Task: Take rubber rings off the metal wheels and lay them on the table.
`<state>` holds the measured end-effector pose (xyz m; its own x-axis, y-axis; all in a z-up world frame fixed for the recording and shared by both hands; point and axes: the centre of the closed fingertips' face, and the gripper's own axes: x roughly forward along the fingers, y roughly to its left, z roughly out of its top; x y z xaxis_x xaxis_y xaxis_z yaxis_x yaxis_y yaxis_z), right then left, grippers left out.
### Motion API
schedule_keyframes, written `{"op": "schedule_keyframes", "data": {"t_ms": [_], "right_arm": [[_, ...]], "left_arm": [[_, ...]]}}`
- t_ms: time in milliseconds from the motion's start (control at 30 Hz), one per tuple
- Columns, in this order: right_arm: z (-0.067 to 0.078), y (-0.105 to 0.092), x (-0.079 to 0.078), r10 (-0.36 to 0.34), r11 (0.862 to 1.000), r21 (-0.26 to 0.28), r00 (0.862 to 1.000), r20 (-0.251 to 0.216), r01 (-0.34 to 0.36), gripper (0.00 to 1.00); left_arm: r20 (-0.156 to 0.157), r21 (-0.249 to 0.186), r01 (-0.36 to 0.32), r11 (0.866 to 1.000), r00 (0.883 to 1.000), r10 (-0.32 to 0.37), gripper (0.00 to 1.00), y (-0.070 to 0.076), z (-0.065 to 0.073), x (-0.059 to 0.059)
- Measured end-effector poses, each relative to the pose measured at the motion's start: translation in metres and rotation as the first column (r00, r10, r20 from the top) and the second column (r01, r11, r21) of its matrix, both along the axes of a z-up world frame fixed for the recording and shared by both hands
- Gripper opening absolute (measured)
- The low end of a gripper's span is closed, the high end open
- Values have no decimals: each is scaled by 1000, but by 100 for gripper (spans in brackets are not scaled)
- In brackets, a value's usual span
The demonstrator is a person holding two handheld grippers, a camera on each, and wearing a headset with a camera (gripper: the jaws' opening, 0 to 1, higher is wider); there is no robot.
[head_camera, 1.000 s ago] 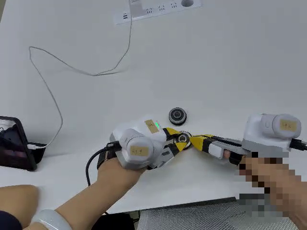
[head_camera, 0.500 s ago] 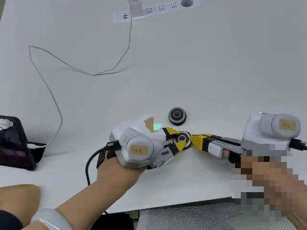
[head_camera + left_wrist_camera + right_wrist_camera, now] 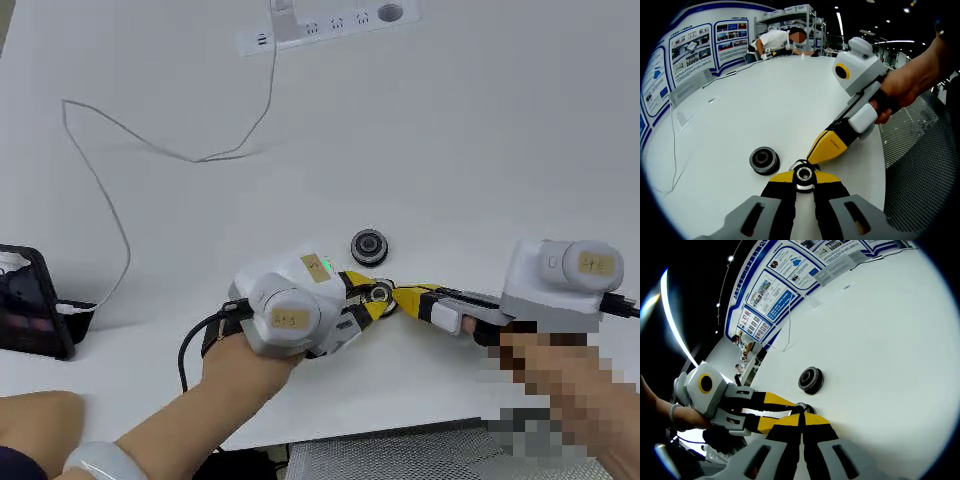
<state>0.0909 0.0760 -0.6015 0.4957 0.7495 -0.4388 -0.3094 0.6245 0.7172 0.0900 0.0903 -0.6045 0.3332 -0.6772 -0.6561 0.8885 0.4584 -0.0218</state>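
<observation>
Low over the table (image 3: 480, 150), left claw (image 3: 370, 294) clamps wheel (image 3: 381, 291); right claw (image 3: 401, 295) touches it.

The white-bodied left gripper (image 3: 370, 301) with yellow-and-black jaws points right, low over the desk (image 3: 480, 150), held in the left hand (image 3: 243, 362) on a bare left forearm (image 3: 165, 432) that reaches in from the lower left. Its jaws are closed around a small metal wheel (image 3: 804, 175). The matching right gripper (image 3: 397, 295), gripped by the right hand (image 3: 894, 93), points left. Its jaws are pressed together, tips meeting the same wheel head-on.
</observation>
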Motion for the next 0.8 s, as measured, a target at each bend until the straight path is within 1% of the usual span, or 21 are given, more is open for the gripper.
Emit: {"op": "schedule_keyframes", "data": {"t_ms": [400, 633, 800], "right_arm": [[4, 3, -1, 8, 1000, 15, 1000, -9, -8, 1], [7, 6, -2, 19, 999, 28, 1000, -6, -18, 1], [11, 10, -4, 26, 999, 47, 1000, -2, -26, 1]], "left_arm": [[0, 0, 0, 1000, 1000, 0, 12, 0, 0, 0], [1, -2, 1, 1000, 1000, -1, 12, 0, 0, -1], [1, -2, 2, 1000, 1000, -2, 12, 0, 0, -1]]}}
